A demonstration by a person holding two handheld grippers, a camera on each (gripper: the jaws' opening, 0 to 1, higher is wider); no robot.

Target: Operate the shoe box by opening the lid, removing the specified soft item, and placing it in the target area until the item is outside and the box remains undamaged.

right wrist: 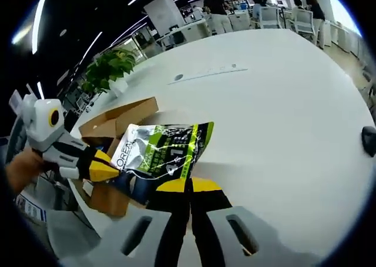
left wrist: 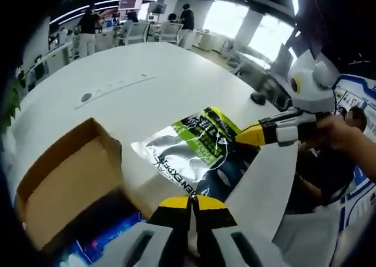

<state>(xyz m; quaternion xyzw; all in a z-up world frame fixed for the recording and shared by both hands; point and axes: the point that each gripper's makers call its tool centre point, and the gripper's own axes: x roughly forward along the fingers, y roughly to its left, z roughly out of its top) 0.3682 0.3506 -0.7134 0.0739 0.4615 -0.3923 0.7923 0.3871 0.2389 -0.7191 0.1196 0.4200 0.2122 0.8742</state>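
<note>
Left gripper view: blue items in shoe box [left wrist: 64, 179]; right gripper view: potted plant [right wrist: 108, 67].

One box [left wrist: 64, 182], brown cardboard, lid open, at 8 o'clock in the left gripper view; one pouch [left wrist: 197, 155], silver, green and black, at centre; two grippers, the left gripper [left wrist: 192, 205] at 6 o'clock and the right gripper [left wrist: 247, 137] coming in from 3 o'clock, each with two yellow-tipped jaws; one white table [left wrist: 135, 67]; one dark object [left wrist: 258, 97] on the table at 2 o'clock, too small to tell what; one potted plant [right wrist: 108, 70] at 10 o'clock in the right gripper view; at least three people standing far off at 12 o'clock, count beyond that unclear.
</note>
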